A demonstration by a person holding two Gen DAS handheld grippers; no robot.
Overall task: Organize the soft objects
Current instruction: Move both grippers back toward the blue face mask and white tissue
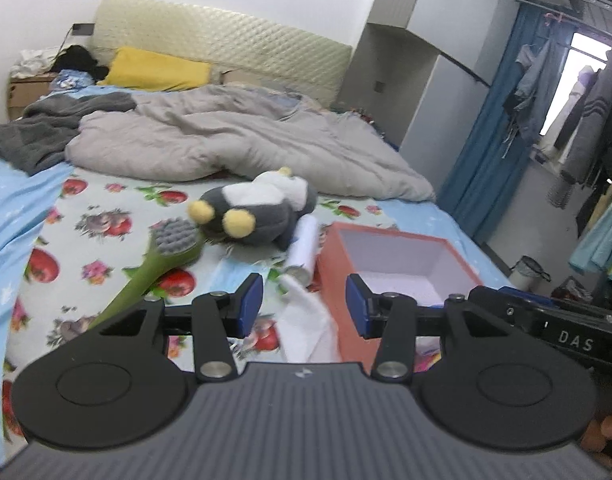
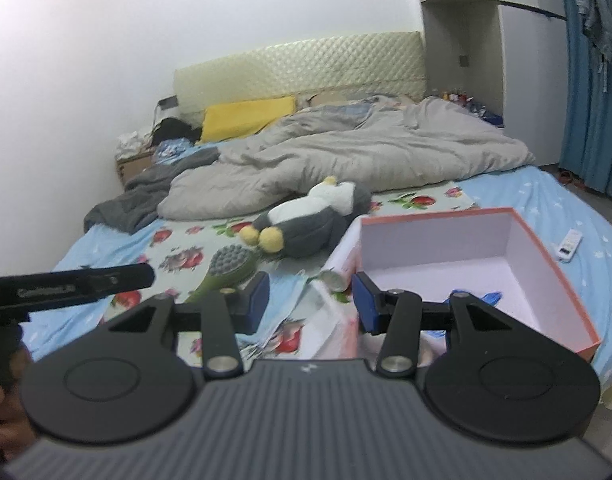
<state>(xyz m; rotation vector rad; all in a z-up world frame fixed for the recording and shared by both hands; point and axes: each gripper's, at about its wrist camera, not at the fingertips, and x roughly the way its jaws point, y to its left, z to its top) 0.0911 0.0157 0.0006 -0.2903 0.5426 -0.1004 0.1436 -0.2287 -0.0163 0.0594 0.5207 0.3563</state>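
Left tongs (image 1: 304, 304) point slightly downward over the near end of the bed (image 1: 22, 208), their blue pads about half apart with nothing between them, touching nothing. Beyond them, from left: a green brush (image 1: 162, 256) lying on the fruit-print sheet, a grey-and-white plush penguin (image 1: 262, 208) on its back against the brush head, a white roll (image 1: 304, 250) just beside it, then the open orange box (image 1: 389, 264). Right tongs (image 2: 311, 302) are likewise tilted down, half open and empty, hovering over a white cloth (image 2: 329, 328) at the box's near corner. A remote (image 2: 569, 245) lies right of the box.
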